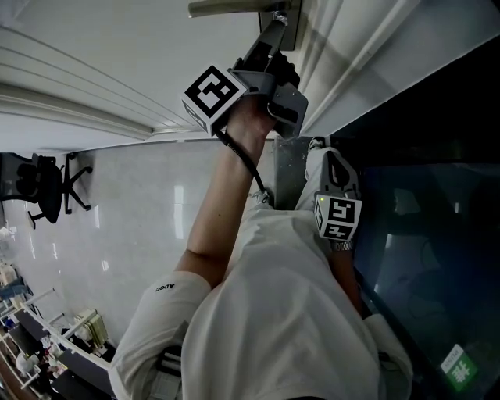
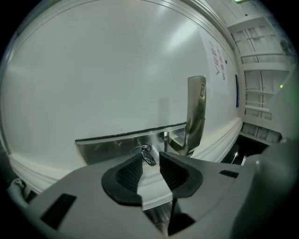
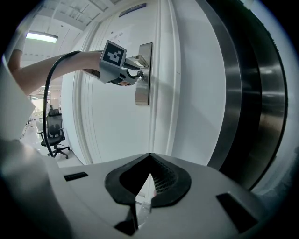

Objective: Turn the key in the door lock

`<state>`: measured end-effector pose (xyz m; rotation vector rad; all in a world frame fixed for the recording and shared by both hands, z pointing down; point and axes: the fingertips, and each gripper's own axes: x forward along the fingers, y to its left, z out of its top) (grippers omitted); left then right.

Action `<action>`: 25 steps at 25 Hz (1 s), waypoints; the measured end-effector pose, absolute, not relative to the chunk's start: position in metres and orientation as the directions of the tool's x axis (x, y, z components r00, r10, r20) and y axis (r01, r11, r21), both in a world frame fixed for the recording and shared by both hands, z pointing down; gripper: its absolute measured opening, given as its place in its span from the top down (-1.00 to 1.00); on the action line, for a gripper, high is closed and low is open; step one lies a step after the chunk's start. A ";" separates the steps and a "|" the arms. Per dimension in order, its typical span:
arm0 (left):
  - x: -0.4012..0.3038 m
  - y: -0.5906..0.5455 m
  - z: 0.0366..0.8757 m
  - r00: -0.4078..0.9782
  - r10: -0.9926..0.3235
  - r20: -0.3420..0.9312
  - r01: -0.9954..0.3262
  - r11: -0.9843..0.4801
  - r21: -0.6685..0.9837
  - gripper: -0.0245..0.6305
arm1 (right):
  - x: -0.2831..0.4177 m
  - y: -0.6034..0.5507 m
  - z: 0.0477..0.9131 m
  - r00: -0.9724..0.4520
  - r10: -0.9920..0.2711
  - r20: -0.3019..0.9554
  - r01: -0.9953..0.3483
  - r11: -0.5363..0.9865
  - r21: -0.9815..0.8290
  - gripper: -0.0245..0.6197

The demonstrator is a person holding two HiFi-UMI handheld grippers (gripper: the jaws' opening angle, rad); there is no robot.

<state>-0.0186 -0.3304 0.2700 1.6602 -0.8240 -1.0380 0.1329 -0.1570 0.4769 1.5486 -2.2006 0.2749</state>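
Note:
A small key with a ring (image 2: 148, 158) sticks out of the lock in a steel plate (image 2: 107, 144) on the white door (image 2: 93, 70). A steel lever handle (image 2: 196, 114) stands just beyond it. My left gripper (image 2: 150, 157) is open, its ribbed pads either side of the key without pressing on it. In the head view the left gripper (image 1: 272, 47) reaches up to the handle (image 1: 234, 8). From the right gripper view the left gripper (image 3: 138, 70) is at the plate (image 3: 145, 74). My right gripper (image 3: 149, 156) hangs low, shut and empty, its marker cube (image 1: 337, 217) by the person's side.
A dark glass panel (image 1: 422, 203) with a metal frame (image 3: 233, 93) borders the door on the right. An office chair (image 1: 47, 183) stands on the glossy floor to the left, with desks and clutter (image 1: 47, 336) further off. A cable (image 1: 242, 160) runs along the left forearm.

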 end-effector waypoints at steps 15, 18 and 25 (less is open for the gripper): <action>-0.011 -0.329 0.259 0.389 -0.921 -0.008 -0.787 -0.337 0.516 0.85 | 0.129 -0.164 0.480 -0.286 -0.838 0.464 -0.928 0.362 0.082 0.92; -0.008 -0.328 0.258 0.378 -0.926 0.025 -0.862 -0.341 0.375 0.85 | 0.130 -0.164 0.481 -0.281 -0.839 0.466 -0.930 0.357 0.082 0.92; -0.001 -0.328 0.254 0.334 -0.937 0.104 -0.942 -0.336 -0.001 0.85 | 0.129 -0.164 0.481 -0.279 -0.838 0.469 -0.931 0.355 0.081 0.92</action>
